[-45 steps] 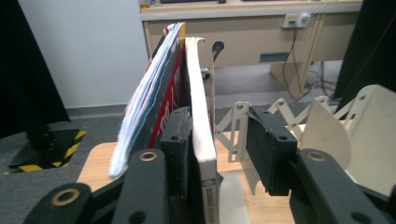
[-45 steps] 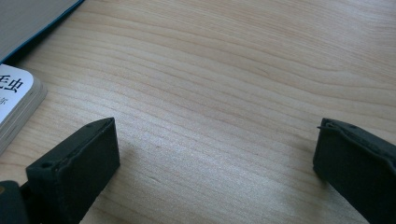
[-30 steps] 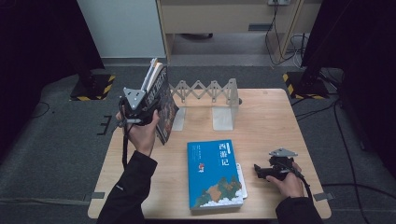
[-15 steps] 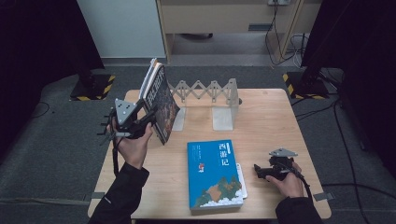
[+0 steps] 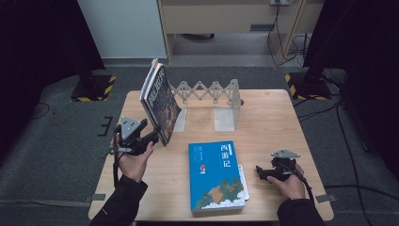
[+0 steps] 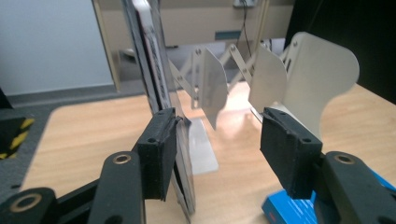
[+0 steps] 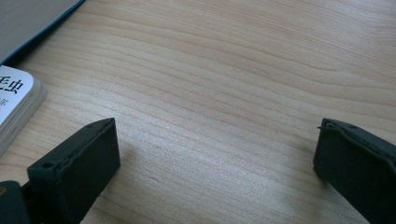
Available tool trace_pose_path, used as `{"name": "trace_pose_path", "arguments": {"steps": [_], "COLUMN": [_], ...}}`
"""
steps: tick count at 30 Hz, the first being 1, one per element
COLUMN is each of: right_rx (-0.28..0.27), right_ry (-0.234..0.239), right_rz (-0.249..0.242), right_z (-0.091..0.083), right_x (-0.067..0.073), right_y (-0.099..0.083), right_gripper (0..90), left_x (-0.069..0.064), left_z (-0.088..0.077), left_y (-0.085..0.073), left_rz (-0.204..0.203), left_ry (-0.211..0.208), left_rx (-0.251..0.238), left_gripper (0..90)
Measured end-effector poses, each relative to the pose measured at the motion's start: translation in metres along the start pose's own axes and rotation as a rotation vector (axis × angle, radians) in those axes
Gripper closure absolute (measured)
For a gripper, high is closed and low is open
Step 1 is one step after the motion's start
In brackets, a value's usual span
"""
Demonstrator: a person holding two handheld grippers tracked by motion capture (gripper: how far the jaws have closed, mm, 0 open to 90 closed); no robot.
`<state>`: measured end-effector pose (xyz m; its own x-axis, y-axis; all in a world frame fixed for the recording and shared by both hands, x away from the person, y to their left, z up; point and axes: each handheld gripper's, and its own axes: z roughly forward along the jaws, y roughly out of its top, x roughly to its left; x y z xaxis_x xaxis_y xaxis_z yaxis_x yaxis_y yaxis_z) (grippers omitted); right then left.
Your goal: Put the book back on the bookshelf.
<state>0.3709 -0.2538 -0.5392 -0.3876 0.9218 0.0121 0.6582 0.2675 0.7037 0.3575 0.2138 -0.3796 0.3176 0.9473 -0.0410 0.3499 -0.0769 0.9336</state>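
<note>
A dark-covered book (image 5: 160, 101) stands upright and tilted at the table's back left, leaning on a metal folding book rack (image 5: 209, 92). My left gripper (image 5: 153, 136) sits low beside the book's near bottom corner. In the left gripper view the book (image 6: 152, 74) rises just past the left pad, and the gap of my left gripper (image 6: 217, 144) holds nothing. Its jaws have just been opening and stand open. A blue book (image 5: 216, 174) lies flat on a white book (image 5: 242, 176) at the front centre. My right gripper (image 5: 259, 172) rests open on the table to their right, empty (image 7: 215, 158).
The wooden table (image 5: 282, 122) has bare room at the right and behind the blue book. The rack's pale metal plates (image 6: 322, 74) stand ahead of the left jaws. The white book's corner (image 7: 14, 102) lies left of the right jaws. Dark floor surrounds the table.
My left gripper has come down along the standing book toward the table and nearer the person, and its jaws stand wider. The book stays leaning on the rack. The right gripper has kept still.
</note>
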Motion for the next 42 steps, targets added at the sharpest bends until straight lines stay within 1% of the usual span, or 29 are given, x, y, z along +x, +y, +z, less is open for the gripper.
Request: {"name": "trace_pose_path", "arguments": {"steps": [4, 7, 11, 14, 16, 18, 21, 23, 25, 26, 27, 30, 32, 34, 35, 38, 40, 42], "right_rx": [0.0, 0.001, -0.001, 0.0, -0.002, 0.002, 0.019, 0.025, 0.008, -0.003, -0.015, -0.041, -0.062, -0.077, -0.079, -0.098, -0.106, -0.117], "right_ry": [-0.002, -0.002, -0.005, -0.008, -0.01, -0.007, -0.006, -0.003, -0.016, -0.012, -0.009, 0.019, 0.032, 0.049, 0.057, 0.111, 0.152, 0.177], "right_rz": [0.001, 0.001, -0.003, 0.001, -0.001, 0.002, -0.006, -0.013, -0.026, -0.021, -0.021, -0.027, -0.027, -0.026, -0.021, -0.009, 0.003, 0.002], "right_z": [0.0, 0.0, 0.0, 0.0, 0.0, -0.002, -0.005, -0.007, -0.009, -0.011, -0.012, -0.017, -0.02, -0.021, -0.022, -0.024, -0.025, -0.027], "right_x": [0.0, 0.0, 0.0, 0.0, 0.0, 0.001, 0.002, 0.003, 0.004, 0.005, 0.005, 0.008, 0.011, 0.013, 0.014, 0.021, 0.027, 0.032], "right_y": [0.0, 0.0, 0.0, 0.0, 0.0, 0.001, 0.003, 0.004, 0.007, 0.008, 0.01, 0.014, 0.018, 0.02, 0.02, 0.023, 0.025, 0.027], "right_gripper": [0.7, 0.7, 0.8, 1.5, 3.2, 7.8, 14.9, 17.3, 18.5, 19.1, 19.7, 22.0, 23.3, 23.8, 24.2, 24.3, 25.1, 25.3], "left_x": [-0.003, -0.002, -0.001, -0.002, -0.002, -0.002, -0.004, -0.006, -0.01, -0.012, -0.014, -0.02, -0.023, -0.026, -0.028, -0.032, -0.035, -0.038], "left_z": [0.004, 0.007, 0.015, 0.02, 0.024, 0.03, 0.038, 0.042, 0.046, 0.048, 0.05, 0.054, 0.057, 0.058, 0.06, 0.064, 0.067, 0.069], "left_y": [-0.012, -0.022, -0.036, -0.045, -0.05, -0.056, -0.065, -0.071, -0.076, -0.079, -0.082, -0.087, -0.089, -0.091, -0.093, -0.097, -0.1, -0.103], "left_rz": [0.016, 0.011, 0.008, 0.004, 0.006, 0.005, 0.017, 0.011, 0.019, 0.023, 0.037, 0.041, 0.044, 0.03, 0.021, -0.009, -0.015, -0.018], "left_ry": [-0.021, -0.051, -0.116, -0.144, -0.159, -0.182, -0.199, -0.216, -0.234, -0.239, -0.242, -0.258, -0.268, -0.287, -0.303, -0.342, -0.35, -0.366], "left_rx": [0.042, 0.074, 0.113, 0.146, 0.165, 0.186, 0.228, 0.251, 0.277, 0.282, 0.295, 0.325, 0.337, 0.344, 0.349, 0.368, 0.381, 0.392], "left_gripper": [44.3, 43.5, 42.4, 41.3, 39.6, 38.4, 37.4, 37.1, 36.9, 36.6, 36.1, 35.4, 34.9, 34.4, 34.2, 33.7, 32.8, 32.6]}}
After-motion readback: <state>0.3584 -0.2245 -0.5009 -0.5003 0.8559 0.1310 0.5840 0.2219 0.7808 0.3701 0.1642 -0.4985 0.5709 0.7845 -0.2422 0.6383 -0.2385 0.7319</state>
